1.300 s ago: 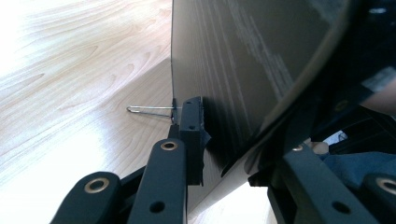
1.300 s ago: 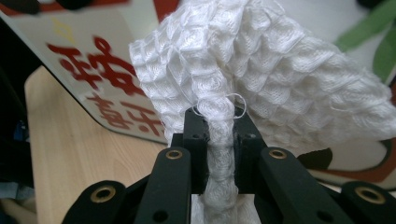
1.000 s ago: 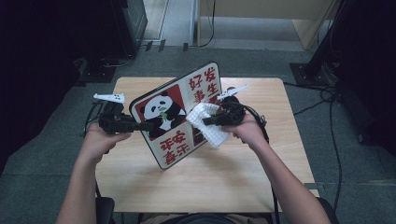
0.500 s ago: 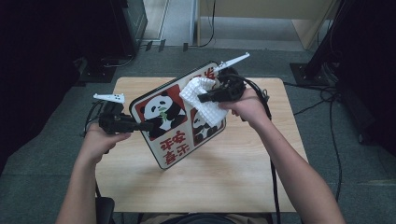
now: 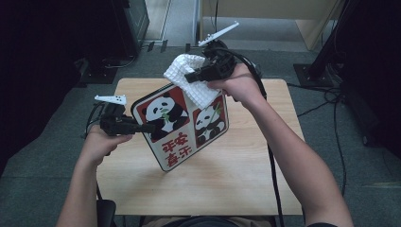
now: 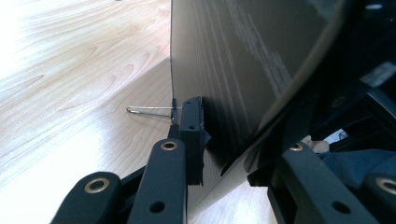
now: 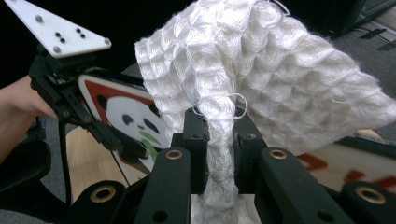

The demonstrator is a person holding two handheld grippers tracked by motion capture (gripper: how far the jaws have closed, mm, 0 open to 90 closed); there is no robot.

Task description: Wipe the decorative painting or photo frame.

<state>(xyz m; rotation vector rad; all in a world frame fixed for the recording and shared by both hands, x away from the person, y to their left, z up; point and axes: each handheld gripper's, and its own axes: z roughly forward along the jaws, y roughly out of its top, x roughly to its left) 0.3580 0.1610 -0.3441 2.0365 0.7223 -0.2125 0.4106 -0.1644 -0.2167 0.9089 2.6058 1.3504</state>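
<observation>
Your left gripper (image 5: 142,126) sits at about 9 o'clock on the wooden surface (image 5: 236,184), and its jaws are pinching the left edge of the panda sign (image 5: 182,124), which you hold tilted with its lower corner resting on the surface near the centre. The sign shows 2 pandas on red fields with red characters under them. In the left gripper view, your left gripper (image 6: 224,135) has 1 jaw pad pressed flat against the dark back of the sign (image 6: 243,65), and a thin wire clip (image 6: 149,110) pokes out past the sign's edge just beside that pad, above the pale wood (image 6: 70,70). Your right gripper (image 5: 191,76) is raised at about 12 o'clock, above the sign's upper right corner, and its jaws are pressed together on a white waffle-weave cloth (image 5: 191,80). The cloth hangs off the jaws and drapes over the sign's top edge, covering part of the upper right panda panel. In the right gripper view, your right gripper (image 7: 219,140) squeezes a bunched fold of the cloth (image 7: 261,70) between its 2 pads, with the rest of the fabric billowing up and out toward 1 o'clock. Behind it, at 9 o'clock in that view, you can see the left gripper (image 7: 116,142) clamped on the sign (image 7: 130,116) with its white 3-cornered plate on top.
</observation>
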